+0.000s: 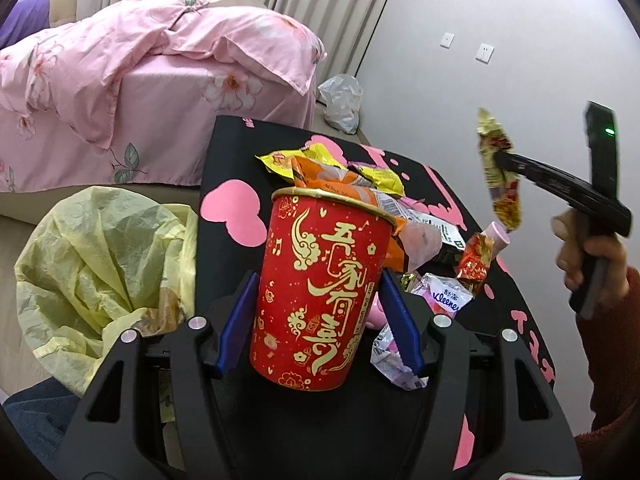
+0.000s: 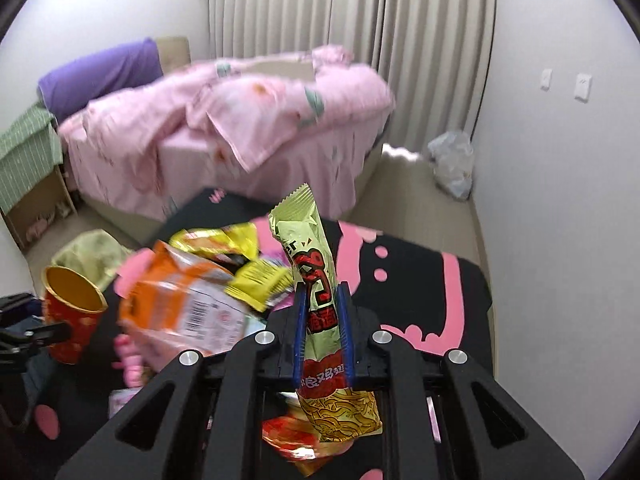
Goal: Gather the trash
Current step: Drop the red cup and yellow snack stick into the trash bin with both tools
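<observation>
The left hand-held gripper [image 1: 320, 300] clasps the cup [image 1: 320, 292]; the right hand-held gripper [image 2: 322, 320] pinches a wrapper [image 2: 320, 312]. The limp wrapper may slip out, and the cup could tip short of the bag [image 1: 100, 264].

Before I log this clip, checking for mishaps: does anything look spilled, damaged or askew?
Nothing spilled. The red cup sits tilted between the left hand-held gripper fingers, and empty wrappers lie heaped on the table. The right hand-held gripper pinches a crumpled snack wrapper mid-air.

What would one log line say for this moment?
left tool: grips red cup | right tool: grips snack wrapper | lined bin: beside table
</observation>
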A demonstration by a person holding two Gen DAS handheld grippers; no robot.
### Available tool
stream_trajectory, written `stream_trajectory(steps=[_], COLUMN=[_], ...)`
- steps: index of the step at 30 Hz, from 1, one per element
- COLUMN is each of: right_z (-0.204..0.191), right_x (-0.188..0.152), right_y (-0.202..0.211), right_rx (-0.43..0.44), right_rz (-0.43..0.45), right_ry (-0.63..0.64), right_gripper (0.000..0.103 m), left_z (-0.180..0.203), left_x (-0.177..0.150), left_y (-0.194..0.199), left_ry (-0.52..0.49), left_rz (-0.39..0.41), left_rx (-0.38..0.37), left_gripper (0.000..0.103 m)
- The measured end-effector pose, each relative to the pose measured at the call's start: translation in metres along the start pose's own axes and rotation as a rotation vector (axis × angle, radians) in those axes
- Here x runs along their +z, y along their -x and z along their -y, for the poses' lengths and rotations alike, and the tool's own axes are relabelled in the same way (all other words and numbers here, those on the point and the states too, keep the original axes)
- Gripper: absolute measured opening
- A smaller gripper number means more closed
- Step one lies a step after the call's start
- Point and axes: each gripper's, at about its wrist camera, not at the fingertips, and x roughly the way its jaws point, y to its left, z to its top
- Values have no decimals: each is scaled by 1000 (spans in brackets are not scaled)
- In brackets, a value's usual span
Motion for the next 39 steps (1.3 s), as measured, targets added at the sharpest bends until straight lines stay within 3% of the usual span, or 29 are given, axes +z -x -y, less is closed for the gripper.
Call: stream_trajectory(steps=[5, 13, 17, 22, 26, 34, 39], right_z=[-18, -58, -85, -123, -159, -238, -263], right_x=[-3, -21, -20, -7, 9, 29, 29], right_y=[37, 53, 47, 32, 11, -48, -85], right_rx=[55, 145, 199, 275, 360, 508, 583], right_rz=[46, 60, 62, 68, 71, 29, -2], right_ry=[-33, -55, -52, -19, -11, 47, 37], right_gripper=[16, 16, 16, 16, 16, 16, 16], left_z=[-5, -20, -42, -87, -122, -163, -173], left_x=[-2, -7, -5, -1, 0, -10, -18], left_y=[20, 54, 71, 97, 108, 87, 71], left_ry=[13, 22, 54, 142, 229, 312, 315], left_rz=[35, 88, 125, 202, 226, 168, 157], left_rx=[18, 64, 143, 329, 407, 387, 362], left_gripper=[58, 58, 58, 58, 58, 58, 58])
